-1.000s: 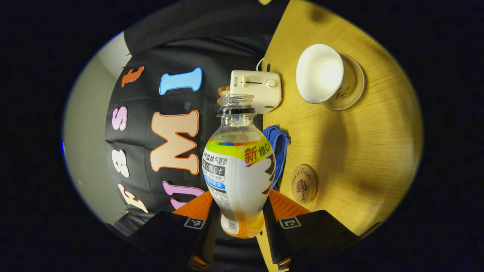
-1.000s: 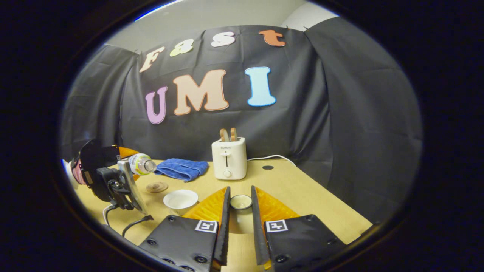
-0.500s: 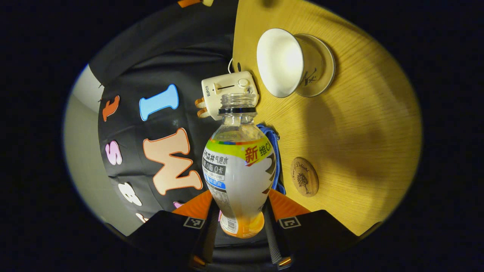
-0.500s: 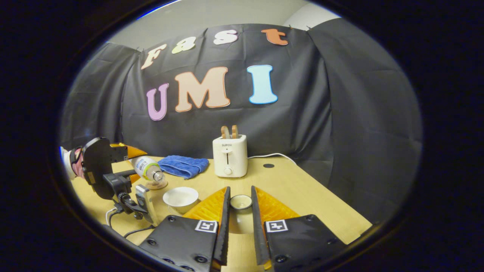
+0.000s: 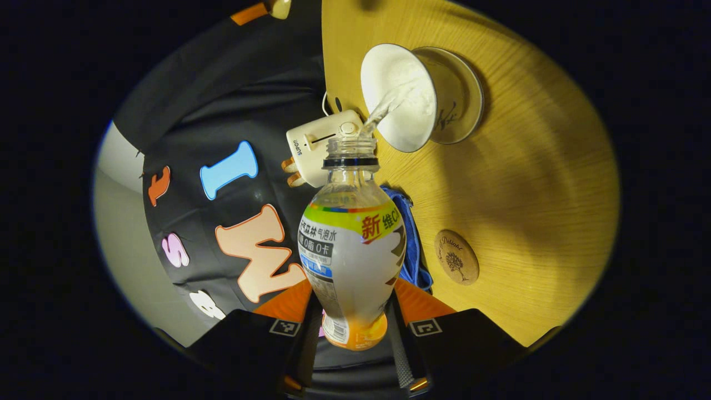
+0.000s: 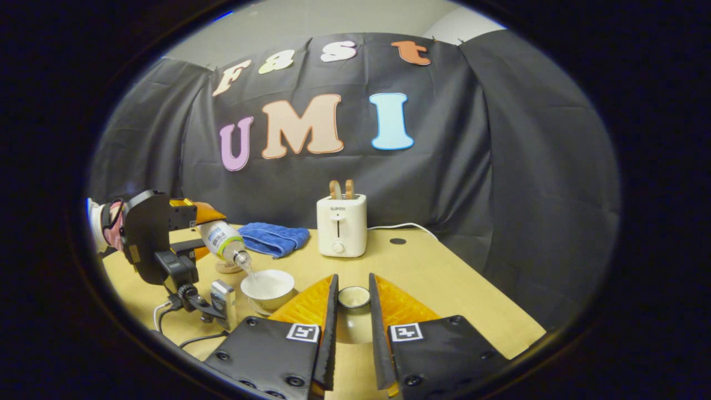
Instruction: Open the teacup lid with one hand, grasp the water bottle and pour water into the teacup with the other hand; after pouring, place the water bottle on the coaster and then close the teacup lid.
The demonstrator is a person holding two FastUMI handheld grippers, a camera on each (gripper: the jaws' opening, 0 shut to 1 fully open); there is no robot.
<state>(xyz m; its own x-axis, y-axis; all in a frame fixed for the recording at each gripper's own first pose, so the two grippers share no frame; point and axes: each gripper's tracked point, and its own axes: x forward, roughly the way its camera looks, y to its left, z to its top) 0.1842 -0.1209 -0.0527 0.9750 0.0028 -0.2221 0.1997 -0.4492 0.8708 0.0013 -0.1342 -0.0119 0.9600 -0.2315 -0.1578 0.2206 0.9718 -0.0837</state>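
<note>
Each handheld gripper carries black plates with round screws and a square black-and-white marker per side. At nine o'clock in the right gripper view, the left gripper (image 6: 219, 236) shows a black housing trailing black cables.

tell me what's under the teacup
A saucer sits under the teacup, its rim showing around the cup. The saucer's middle is covered by the cup, which is taking water from the bottle.

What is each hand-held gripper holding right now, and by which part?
The left hand-held gripper clamps the clear plastic water bottle by its lower body, near the base. The right hand-held gripper grips the small round teacup lid by its knob.
</note>
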